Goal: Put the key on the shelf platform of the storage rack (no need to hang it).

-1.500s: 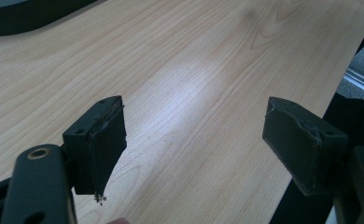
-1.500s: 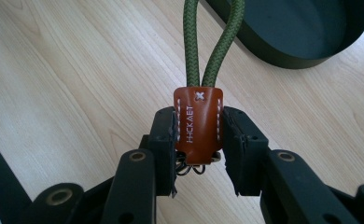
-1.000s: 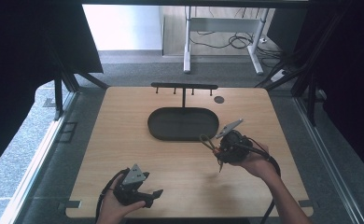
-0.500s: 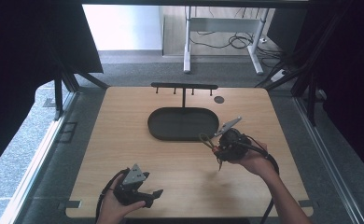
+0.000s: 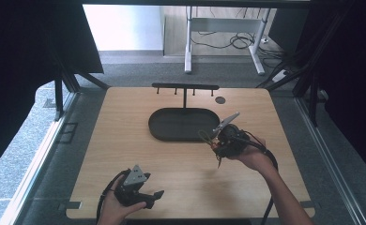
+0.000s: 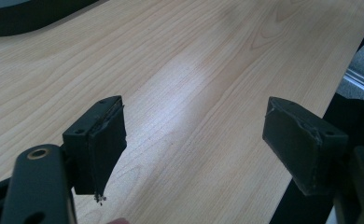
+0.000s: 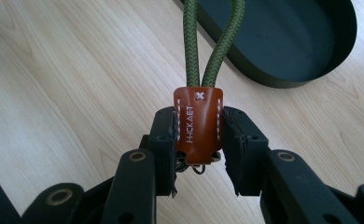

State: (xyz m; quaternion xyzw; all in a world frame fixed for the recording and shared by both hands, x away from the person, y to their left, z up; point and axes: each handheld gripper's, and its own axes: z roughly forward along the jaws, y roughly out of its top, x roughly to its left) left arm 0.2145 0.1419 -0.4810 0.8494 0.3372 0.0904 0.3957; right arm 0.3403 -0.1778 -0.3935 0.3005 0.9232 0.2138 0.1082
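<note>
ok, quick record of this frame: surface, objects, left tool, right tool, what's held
surface: wooden table
objects: dark oval tray with a peg rack behind it
left tool: open, nothing between the jaws, low over the table's near edge
right tool: shut on brown leather tab, just beside the tray
held item: keychain, the tab joined to a green cord loop that points toward the tray

A light wooden table (image 5: 125, 154) is carrying a dark oval tray (image 5: 183, 124) – behind it a black T-shaped rack (image 5: 185, 87) with pegs is standing; cables (image 5: 228, 42) are lying on the floor beyond.
</note>
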